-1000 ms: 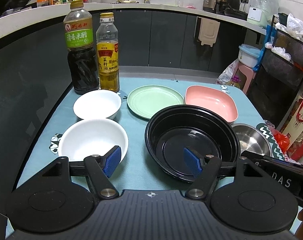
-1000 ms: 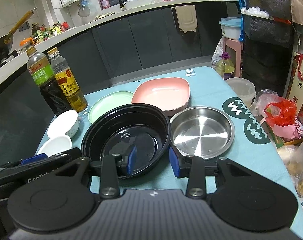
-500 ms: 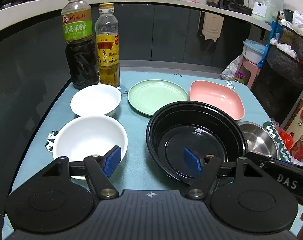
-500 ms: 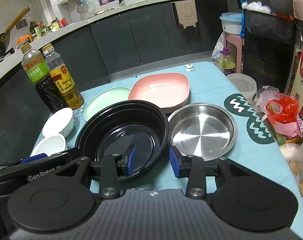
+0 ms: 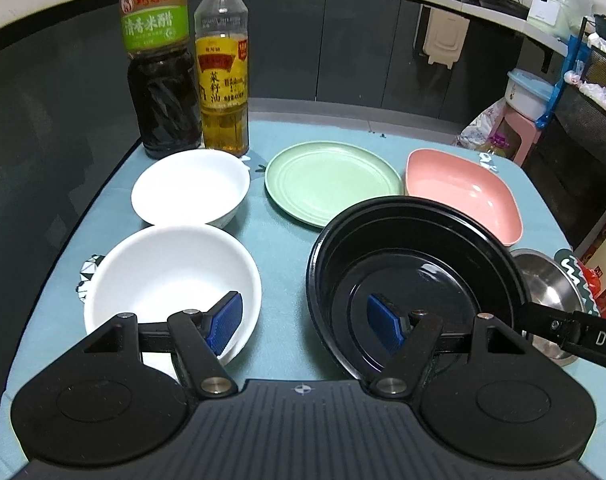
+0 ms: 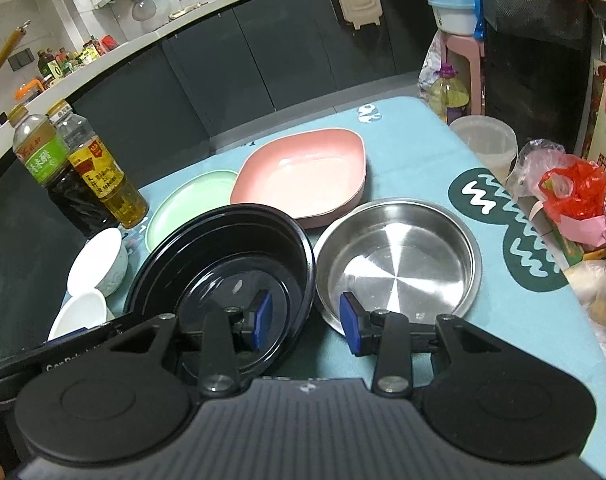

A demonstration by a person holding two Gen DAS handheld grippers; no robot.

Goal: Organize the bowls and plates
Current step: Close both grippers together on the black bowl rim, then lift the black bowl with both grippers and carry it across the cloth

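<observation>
Black bowl [image 6: 223, 264]: sits between both grippers
Left hand-held gripper [image 5: 303, 320]: spread wide, empty
Right hand-held gripper [image 6: 305, 318]: spread, empty

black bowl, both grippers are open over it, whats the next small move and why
Probably lower the right gripper so its open jaws straddle the black bowl rim beside the steel pan, then close. Nothing is held yet, and that rim already sits between its pads.

white bowls [image 5: 171, 280] left | black bowl [image 5: 415, 280] centre | pink dish [image 6: 303, 176] behind
</observation>
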